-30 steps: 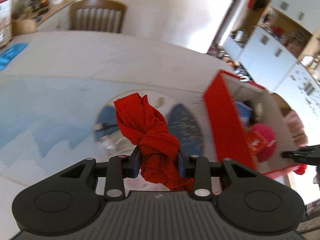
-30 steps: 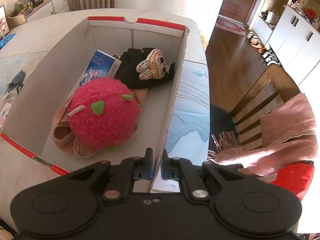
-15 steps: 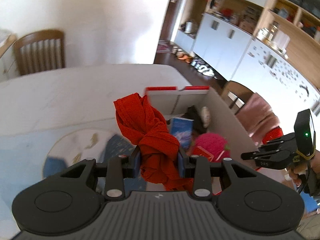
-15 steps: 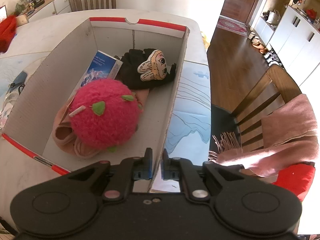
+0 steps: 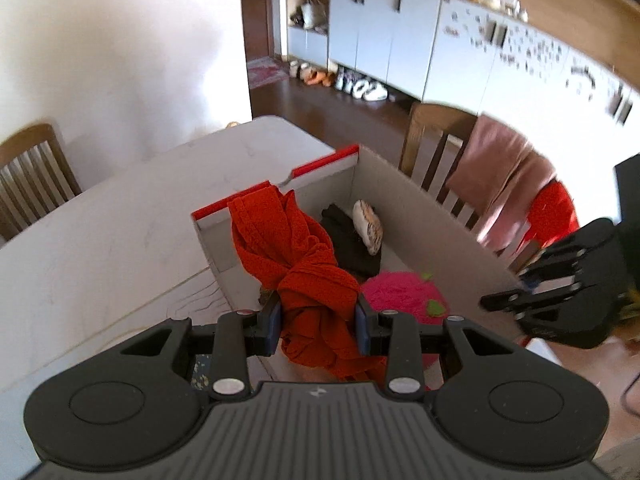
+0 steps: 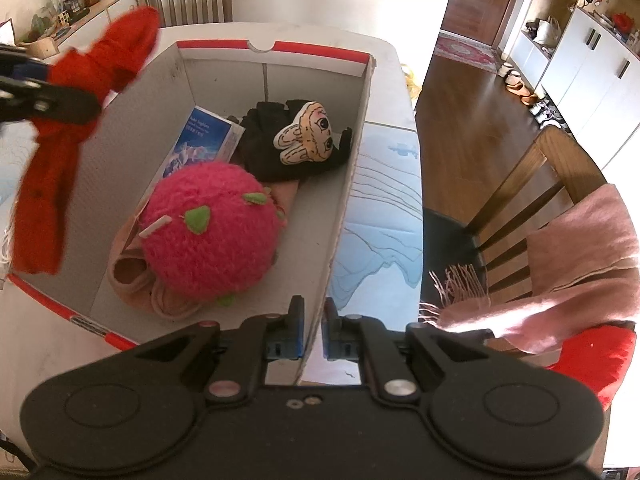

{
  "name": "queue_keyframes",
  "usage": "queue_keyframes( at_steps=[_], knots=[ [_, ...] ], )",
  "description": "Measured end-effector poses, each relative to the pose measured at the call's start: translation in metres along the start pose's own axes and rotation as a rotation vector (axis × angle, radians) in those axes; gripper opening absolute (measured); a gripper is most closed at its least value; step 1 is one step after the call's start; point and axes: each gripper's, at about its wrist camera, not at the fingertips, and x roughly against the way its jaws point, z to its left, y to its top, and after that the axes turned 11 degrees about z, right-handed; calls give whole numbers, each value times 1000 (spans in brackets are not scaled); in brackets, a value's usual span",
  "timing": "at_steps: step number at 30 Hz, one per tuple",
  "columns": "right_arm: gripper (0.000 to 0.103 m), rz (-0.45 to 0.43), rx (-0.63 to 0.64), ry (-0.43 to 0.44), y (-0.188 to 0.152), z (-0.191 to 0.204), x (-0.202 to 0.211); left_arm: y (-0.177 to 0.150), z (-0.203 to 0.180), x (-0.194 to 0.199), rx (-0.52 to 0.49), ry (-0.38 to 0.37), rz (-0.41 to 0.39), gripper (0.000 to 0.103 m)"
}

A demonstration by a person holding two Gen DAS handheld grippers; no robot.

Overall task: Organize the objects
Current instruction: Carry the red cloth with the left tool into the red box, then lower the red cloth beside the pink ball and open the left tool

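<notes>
White table (image 5: 120, 216) beneath, with chairs and cabinets behind. Open box (image 6: 352, 184) standing on it, red-trimmed, holding pink plush ball (image 6: 210, 232), black glove (image 6: 296, 148) with a cartoon face, blue booklet (image 6: 200, 144). Left gripper (image 5: 318, 318) clamped on knotted red cloth (image 5: 304, 276), held in the air over box's left wall. Right gripper (image 6: 313, 334) pinching box's right wall at its near end, jaws narrow.

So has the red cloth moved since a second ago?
Yes. In the right wrist view the red cloth, held by the left gripper, has come in from the left and now hangs at the cardboard box's left wall.
</notes>
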Motion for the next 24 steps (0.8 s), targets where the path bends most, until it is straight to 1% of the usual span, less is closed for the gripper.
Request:
queue_keyframes(
  at_steps=[6,8,10,13,16,20,24],
  knots=[
    [8,0,2,6,0,-1,0,11,-9,-34,-42,79,102,34],
    [8,-1,1,8,0,-1,0,14,-13,-43,-56,87,126,34],
    [8,-2,-3,11,0,-1,0,17,-17,-51,-71,118,150,34],
    [8,-2,-8,14,0,-1,0,19,-21,-60,-99,132,181,35],
    [8,-3,-9,15,0,-2,0,19,-27,-70,-136,162,215,35],
    [8,-3,-9,15,0,-2,0,17,-30,-79,-166,172,243,35],
    [8,-2,-11,15,0,-2,0,14,-31,-85,-171,156,259,36]
  ],
)
